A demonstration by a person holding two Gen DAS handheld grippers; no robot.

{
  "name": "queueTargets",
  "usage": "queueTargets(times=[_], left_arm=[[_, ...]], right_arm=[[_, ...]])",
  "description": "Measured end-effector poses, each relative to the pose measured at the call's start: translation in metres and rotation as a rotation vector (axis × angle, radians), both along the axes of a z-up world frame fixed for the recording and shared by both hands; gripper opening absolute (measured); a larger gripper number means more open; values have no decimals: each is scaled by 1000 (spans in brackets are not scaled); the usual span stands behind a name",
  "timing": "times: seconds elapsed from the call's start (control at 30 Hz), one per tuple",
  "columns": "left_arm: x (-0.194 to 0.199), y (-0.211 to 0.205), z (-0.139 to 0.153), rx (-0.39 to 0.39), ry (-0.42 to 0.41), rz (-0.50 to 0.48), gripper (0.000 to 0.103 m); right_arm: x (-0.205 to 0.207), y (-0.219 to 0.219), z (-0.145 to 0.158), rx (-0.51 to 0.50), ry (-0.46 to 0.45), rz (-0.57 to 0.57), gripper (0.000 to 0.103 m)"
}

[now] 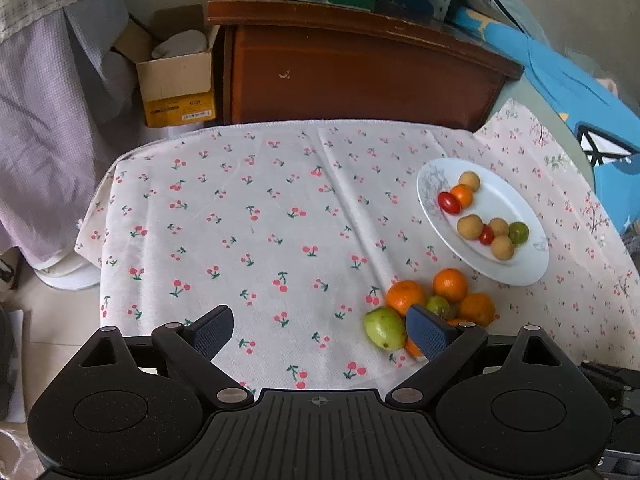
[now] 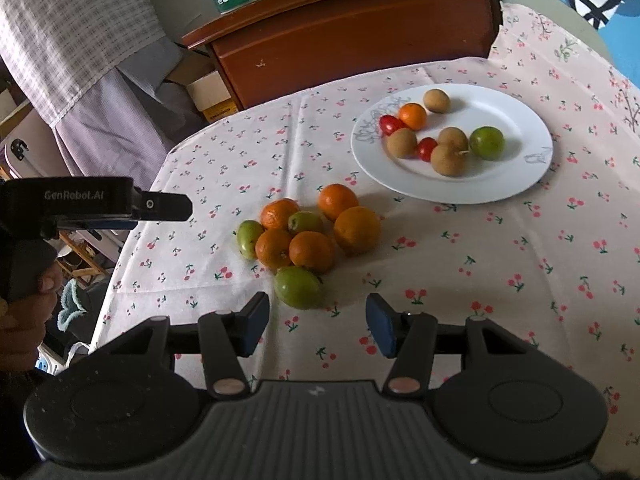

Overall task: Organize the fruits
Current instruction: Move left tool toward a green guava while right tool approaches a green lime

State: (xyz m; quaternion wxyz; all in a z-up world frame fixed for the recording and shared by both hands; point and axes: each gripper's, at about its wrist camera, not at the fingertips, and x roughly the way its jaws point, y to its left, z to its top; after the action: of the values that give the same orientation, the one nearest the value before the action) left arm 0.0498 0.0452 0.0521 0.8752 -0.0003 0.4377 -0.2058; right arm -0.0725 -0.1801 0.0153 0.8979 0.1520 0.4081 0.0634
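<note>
- While both grippers hang empty above the cloth-covered tabletop, the step in hand looks like a pick-up from the loose pile of fruit, oranges and green fruits bunched together near the middle of the tabletop.
- Toward the far right corner sits the white plate, already carrying small brown, red, orange and green fruits, well apart from the pile.
- Right gripper: jaws spread wide, holding nothing, with the nearest green fruit just ahead of the gap.
- Left gripper: also spread wide and empty, off to the pile's left side.
- Next, I judge, the right gripper should ease forward to straddle that green fruit, then close gently, since it is round and may roll.
</note>
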Motion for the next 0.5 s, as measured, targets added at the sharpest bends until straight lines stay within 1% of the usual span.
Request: queueTargets(times=[0.1, 0.17, 0.27, 0.5], left_arm=[[3, 1, -2, -10, 0, 22, 94], [6, 3, -3, -31, 11, 48, 94], [8, 4, -3, -60, 25, 52, 94], [8, 0, -9, -40, 23, 31, 93]], right_arm=[[4, 1, -2, -1, -15, -5, 55], [7, 2, -3, 6, -25, -3, 54], [10, 6, -6, 7, -12, 10, 55], [13, 19, -14, -23, -12, 54, 53]])
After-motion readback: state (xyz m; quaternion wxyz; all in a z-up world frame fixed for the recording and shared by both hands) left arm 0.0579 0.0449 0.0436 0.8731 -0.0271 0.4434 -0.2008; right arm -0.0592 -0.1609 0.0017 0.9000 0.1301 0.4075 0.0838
